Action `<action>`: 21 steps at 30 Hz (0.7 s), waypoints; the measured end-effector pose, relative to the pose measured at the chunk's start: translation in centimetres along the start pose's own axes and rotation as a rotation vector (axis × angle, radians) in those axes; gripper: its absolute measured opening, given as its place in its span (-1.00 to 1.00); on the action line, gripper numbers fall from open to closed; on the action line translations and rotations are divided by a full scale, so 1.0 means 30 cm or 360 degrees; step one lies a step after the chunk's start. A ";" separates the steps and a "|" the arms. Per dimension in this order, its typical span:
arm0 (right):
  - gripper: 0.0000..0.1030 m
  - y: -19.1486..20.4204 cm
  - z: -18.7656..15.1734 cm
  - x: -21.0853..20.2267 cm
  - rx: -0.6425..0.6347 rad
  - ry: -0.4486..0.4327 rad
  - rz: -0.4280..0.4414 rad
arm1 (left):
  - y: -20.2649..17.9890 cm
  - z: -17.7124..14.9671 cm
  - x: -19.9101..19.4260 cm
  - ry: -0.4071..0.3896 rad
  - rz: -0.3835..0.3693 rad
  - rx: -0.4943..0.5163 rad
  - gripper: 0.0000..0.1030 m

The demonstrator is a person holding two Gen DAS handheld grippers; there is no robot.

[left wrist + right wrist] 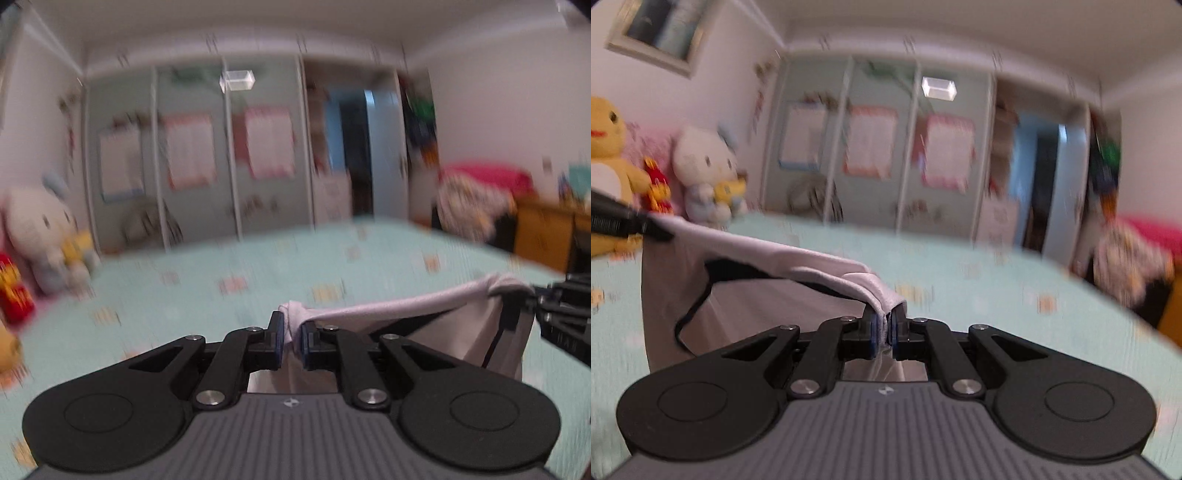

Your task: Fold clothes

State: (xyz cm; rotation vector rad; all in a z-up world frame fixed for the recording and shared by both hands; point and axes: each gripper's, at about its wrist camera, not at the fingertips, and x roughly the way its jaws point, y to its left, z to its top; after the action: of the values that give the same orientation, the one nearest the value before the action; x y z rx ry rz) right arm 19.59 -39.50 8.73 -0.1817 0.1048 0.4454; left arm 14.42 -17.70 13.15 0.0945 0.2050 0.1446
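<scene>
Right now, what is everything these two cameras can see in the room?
Garment: one, pale lilac-white with black trim, hanging stretched between the two grippers above the bed.
Bed cover: one, mint green with small coloured patches, under the garment.
Plush toys: a white cat, a yellow duck and a small red one, by the wall at the left edge of the bed.
Wardrobe: one, grey-green doors with posters, back wall.
Clothes pile: pink and patterned, at the right.
Left gripper: black, shut on one corner of the garment.
Right gripper: black, shut on the other corner.
</scene>
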 end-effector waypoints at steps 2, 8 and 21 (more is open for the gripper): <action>-0.89 -0.004 0.118 -0.007 -0.0044 -0.0115 -0.0001 | 0.006 0.096 -0.041 -0.0094 0.0033 0.0040 -0.82; -0.89 -0.034 0.378 -0.075 -0.0137 -0.0383 -0.0038 | -0.056 0.285 -0.173 -0.0375 0.0167 0.0211 -0.81; -0.88 -0.054 0.703 -0.236 -0.0278 -0.0692 0.0008 | -0.107 0.535 -0.387 -0.0690 0.0343 0.0386 -0.94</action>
State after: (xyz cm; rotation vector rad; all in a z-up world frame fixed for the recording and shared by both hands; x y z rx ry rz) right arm 15.24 -39.73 30.58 -0.2518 -0.3609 0.4904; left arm 6.97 -23.90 30.73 0.3852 -0.2230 0.3089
